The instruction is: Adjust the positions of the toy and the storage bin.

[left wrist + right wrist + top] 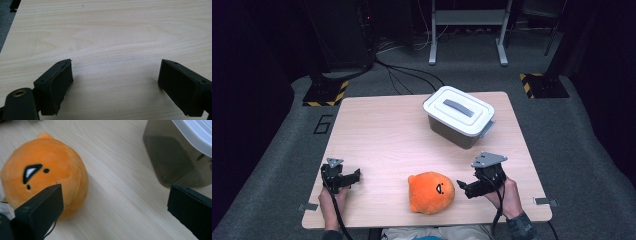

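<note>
Orange plush toy [431,192] lies before lidded grey box [459,116] on table [377,135].

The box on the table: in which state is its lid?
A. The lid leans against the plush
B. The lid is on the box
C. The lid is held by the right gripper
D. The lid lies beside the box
B: in the high view the white lid sits closed on the box, apart from the right gripper and the plush.

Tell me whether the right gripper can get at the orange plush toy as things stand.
Probably yes. The right gripper sits just beside the plush toy, jaws open toward it, with bare table between them and nothing blocking.
</note>
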Available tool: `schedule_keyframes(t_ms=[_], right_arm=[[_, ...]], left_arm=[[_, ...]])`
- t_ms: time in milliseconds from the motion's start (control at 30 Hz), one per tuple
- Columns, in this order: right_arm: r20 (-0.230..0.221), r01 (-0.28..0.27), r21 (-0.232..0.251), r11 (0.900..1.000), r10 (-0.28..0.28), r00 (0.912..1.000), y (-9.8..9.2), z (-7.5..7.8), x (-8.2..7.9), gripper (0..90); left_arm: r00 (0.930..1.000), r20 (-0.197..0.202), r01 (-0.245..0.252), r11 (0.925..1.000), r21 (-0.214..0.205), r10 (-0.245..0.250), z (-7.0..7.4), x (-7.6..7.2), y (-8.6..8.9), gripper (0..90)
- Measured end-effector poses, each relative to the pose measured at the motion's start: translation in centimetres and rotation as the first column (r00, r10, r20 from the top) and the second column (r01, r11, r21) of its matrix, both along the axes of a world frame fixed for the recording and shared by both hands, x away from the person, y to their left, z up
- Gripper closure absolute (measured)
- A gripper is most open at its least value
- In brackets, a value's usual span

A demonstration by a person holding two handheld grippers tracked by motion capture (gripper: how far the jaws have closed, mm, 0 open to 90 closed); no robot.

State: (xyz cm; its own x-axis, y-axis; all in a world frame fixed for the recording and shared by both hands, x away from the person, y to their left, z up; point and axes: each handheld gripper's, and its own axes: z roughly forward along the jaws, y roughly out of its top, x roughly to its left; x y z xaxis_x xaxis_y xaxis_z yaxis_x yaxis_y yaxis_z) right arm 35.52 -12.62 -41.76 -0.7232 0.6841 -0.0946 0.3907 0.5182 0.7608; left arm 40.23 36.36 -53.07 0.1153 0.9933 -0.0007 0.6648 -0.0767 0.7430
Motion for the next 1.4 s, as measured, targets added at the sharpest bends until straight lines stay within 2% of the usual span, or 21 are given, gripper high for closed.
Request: schedule_keyframes(t_ms=[167, 233, 367, 400, 533, 600, 700, 800, 900, 967, 1000, 1033, 1067, 1133, 1200, 1267, 1300, 1367, 1400], right_arm=[[0.013, -0.041, 0.001, 0.9992, 0.041, 0.9991, 1.1, 0.6, -0.2, 0.0], [0.005, -0.081, 0.004, 0.9967, 0.081, 0.9967, 1.8, 0.9, -0.2, 0.0], [0.000, -0.094, -0.011, 0.9955, 0.094, 0.9956, 2.7, 0.9, -0.2, 0.0], [0.005, -0.120, -0.022, 0.9925, 0.120, 0.9927, 3.3, 0.9, -0.2, 0.0], [-0.007, -0.134, -0.022, 0.9907, 0.134, 0.9909, 4.1, 1.0, -0.3, 0.0], [0.000, -0.165, -0.028, 0.9859, 0.165, 0.9863, 5.0, 1.1, -0.5, 0.0], [0.001, -0.174, -0.038, 0.9839, 0.175, 0.9846, 5.5, 1.1, -0.6, 0.0], [0.008, -0.220, -0.067, 0.9731, 0.221, 0.9752, 6.7, 1.0, -0.7, 0.0], [-0.001, -0.239, -0.070, 0.9684, 0.240, 0.9709, 7.2, 0.9, -0.8, 0.0], [-0.004, -0.268, -0.063, 0.9614, 0.268, 0.9634, 7.7, 0.9, -0.9, 0.0], [-0.011, -0.298, -0.072, 0.9518, 0.298, 0.9545, 8.2, 0.9, -1.0, 0.9], [-0.002, -0.309, -0.082, 0.9477, 0.309, 0.9509, 8.5, 0.8, -1.0, 1.2], [-0.009, -0.306, -0.084, 0.9483, 0.307, 0.9518, 8.7, 0.8, -1.1, 1.3], [-0.017, -0.334, -0.110, 0.9362, 0.334, 0.9424, 9.1, 0.5, -1.1, 2.9], [-0.024, -0.332, -0.145, 0.9318, 0.333, 0.9427, 9.7, 0.1, -1.2, 6.7], [-0.042, -0.339, -0.188, 0.9216, 0.338, 0.9403, 10.1, -0.6, -1.0, 15.7], [-0.057, -0.334, -0.201, 0.9207, 0.330, 0.9423, 10.3, -1.0, -1.0, 17.0], [-0.057, -0.331, -0.208, 0.9206, 0.326, 0.9436, 10.4, -1.2, -0.9, 18.2], [-0.051, -0.324, -0.209, 0.9226, 0.321, 0.9458, 10.4, -1.5, -0.9, 21.7]], left_arm=[[1.0000, 0.000, 0.000, 1.0000, 0.000, 0.000, 0.0, 0.0, 0.0, 12.0], [1.0000, 0.000, 0.000, 1.0000, 0.000, 0.000, 0.0, 0.0, 0.0, 12.0], [1.0000, 0.000, 0.000, 1.0000, -0.001, 0.000, 0.0, 0.0, 0.0, 12.0], [1.0000, 0.000, -0.001, 1.0000, 0.000, 0.001, 0.0, 0.0, 0.0, 12.0], [1.0000, 0.000, 0.000, 1.0000, 0.000, 0.000, 0.0, 0.0, 0.0, 12.1], [1.0000, 0.000, -0.001, 1.0000, 0.000, 0.001, 0.0, 0.0, 0.0, 12.1], [1.0000, 0.000, 0.000, 1.0000, 0.000, 0.000, 0.0, 0.0, 0.0, 12.1], [1.0000, 0.000, -0.001, 1.0000, 0.000, 0.001, 0.0, 0.0, 0.0, 12.1], [1.0000, 0.000, -0.001, 1.0000, 0.000, 0.001, 0.0, 0.0, 0.0, 12.1], [1.0000, 0.000, -0.003, 1.0000, 0.001, 0.003, 0.0, 0.0, 0.0, 12.1], [1.0000, -0.006, -0.001, 1.0000, 0.000, 0.001, 0.0, -0.1, 0.0, 12.1], [1.0000, -0.004, -0.002, 1.0000, 0.000, 0.002, 0.0, -0.1, 0.0, 12.0], [1.0000, -0.004, -0.002, 1.0000, 0.000, 0.002, 0.0, -0.1, 0.0, 12.1], [1.0000, -0.004, -0.002, 1.0000, 0.000, 0.002, 0.0, -0.1, 0.0, 12.1], [1.0000, -0.004, -0.002, 1.0000, 0.000, 0.002, 0.0, -0.1, 0.0, 12.1], [1.0000, -0.004, -0.004, 1.0000, -0.001, 0.004, 0.0, -0.1, 0.0, 12.1], [1.0000, -0.005, -0.003, 1.0000, 0.000, 0.003, 0.0, -0.1, 0.0, 12.1], [1.0000, -0.005, -0.005, 1.0000, -0.001, 0.005, 0.0, -0.1, 0.0, 12.1], [1.0000, -0.005, -0.005, 1.0000, -0.001, 0.005, 0.0, -0.1, 0.0, 12.1]])
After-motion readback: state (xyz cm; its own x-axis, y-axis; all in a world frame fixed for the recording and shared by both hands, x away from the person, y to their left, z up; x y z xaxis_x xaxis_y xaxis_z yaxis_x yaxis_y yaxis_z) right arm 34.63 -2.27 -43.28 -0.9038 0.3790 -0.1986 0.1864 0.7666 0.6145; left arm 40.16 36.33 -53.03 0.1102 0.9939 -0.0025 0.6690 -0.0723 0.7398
